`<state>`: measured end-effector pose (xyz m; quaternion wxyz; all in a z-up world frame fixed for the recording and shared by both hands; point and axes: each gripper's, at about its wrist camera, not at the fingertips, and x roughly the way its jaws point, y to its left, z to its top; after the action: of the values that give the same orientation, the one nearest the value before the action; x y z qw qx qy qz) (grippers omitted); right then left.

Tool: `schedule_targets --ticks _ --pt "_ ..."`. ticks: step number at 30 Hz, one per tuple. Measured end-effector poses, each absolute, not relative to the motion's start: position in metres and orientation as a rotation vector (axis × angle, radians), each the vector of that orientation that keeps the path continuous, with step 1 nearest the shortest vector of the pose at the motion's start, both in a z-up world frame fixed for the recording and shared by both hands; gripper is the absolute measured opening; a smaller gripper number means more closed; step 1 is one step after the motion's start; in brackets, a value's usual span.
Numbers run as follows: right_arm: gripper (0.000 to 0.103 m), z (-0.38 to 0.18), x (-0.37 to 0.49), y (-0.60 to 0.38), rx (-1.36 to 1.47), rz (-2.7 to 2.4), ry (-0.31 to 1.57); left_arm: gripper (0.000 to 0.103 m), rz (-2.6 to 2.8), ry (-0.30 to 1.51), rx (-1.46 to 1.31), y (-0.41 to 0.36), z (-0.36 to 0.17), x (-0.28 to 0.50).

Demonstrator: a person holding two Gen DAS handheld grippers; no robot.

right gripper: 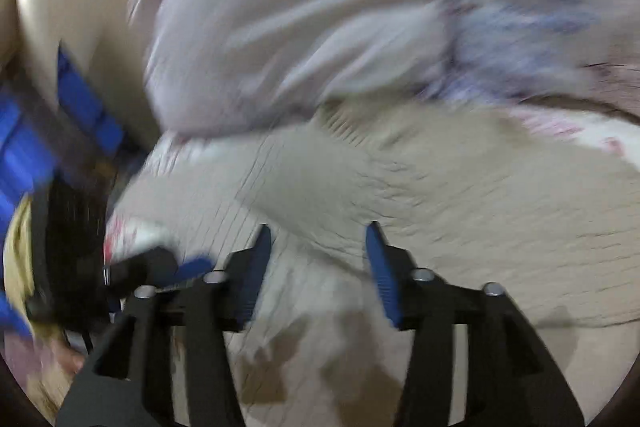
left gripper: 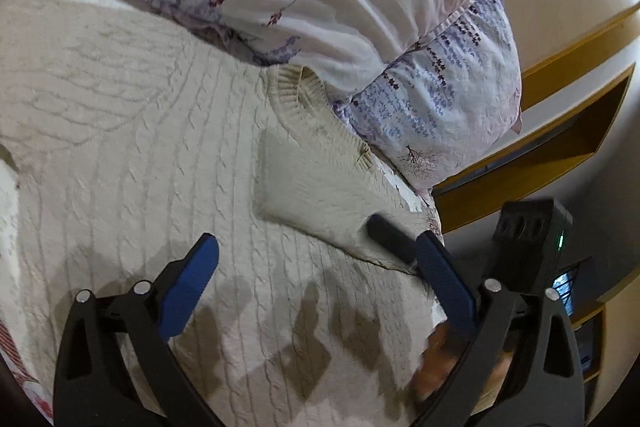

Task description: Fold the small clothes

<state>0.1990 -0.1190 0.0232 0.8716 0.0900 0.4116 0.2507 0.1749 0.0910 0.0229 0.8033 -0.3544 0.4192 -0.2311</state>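
A cream cable-knit sweater (left gripper: pixel 132 131) lies spread on the bed, with a sleeve (left gripper: pixel 320 183) folded across its body and a ribbed cuff near the pillow. My left gripper (left gripper: pixel 316 251) is open just above the knit, empty. The other gripper's black finger (left gripper: pixel 390 237) rests at the sleeve's edge beside my right blue pad. In the blurred right wrist view the sweater (right gripper: pixel 480 187) fills the middle, and my right gripper (right gripper: pixel 318 239) is open above the folded sleeve (right gripper: pixel 320 179), holding nothing.
A floral pillow (left gripper: pixel 436 91) presses against the sweater's upper edge; it also shows in the right wrist view (right gripper: pixel 320 27). A wooden shelf (left gripper: pixel 560 131) stands off the bed's right edge. Brown diamond patterns (left gripper: pixel 304 343) mark the knit near me.
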Motion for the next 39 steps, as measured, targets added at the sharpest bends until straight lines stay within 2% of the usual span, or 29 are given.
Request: schedule_targets --ticks 4,6,13,16,17,27,32,33,34,35,39 --pt "0.056 0.011 0.193 -0.156 0.34 0.49 0.904 0.086 -0.482 0.948 -0.81 0.089 0.014 0.181" --pt "0.056 0.011 0.188 -0.182 0.409 0.453 0.904 0.076 -0.477 0.977 -0.84 0.087 0.009 0.185" --pt "0.056 -0.002 0.153 -0.275 0.694 0.277 0.852 0.05 -0.405 1.05 -0.914 0.075 -0.004 0.214" --pt "0.056 -0.009 0.147 -0.29 0.757 0.233 0.858 0.022 -0.375 1.06 -0.937 0.071 -0.011 0.23" --pt "0.056 -0.014 0.146 -0.295 0.78 0.222 0.865 0.008 -0.38 1.066 -0.94 0.069 -0.014 0.235" --pt "0.056 -0.03 0.142 -0.338 0.94 0.074 0.781 0.007 -0.296 0.915 -0.774 0.1 0.026 0.236" --pt "0.047 -0.035 0.145 -0.35 0.973 -0.012 0.741 0.007 -0.228 0.958 -0.76 0.118 0.011 0.235" --pt "0.04 -0.035 0.147 -0.351 0.961 -0.04 0.738 0.007 -0.227 0.966 -0.757 0.117 0.008 0.234" --pt "0.02 -0.034 0.151 -0.35 0.938 -0.067 0.74 0.007 -0.227 0.974 -0.748 0.116 0.006 0.234" --pt "0.01 -0.034 0.152 -0.351 0.922 -0.081 0.737 0.007 -0.225 0.978 -0.74 0.115 0.004 0.233" --pt "0.007 -0.024 0.14 -0.352 0.853 -0.126 0.66 0.007 -0.246 0.978 -0.693 0.109 0.004 0.224"
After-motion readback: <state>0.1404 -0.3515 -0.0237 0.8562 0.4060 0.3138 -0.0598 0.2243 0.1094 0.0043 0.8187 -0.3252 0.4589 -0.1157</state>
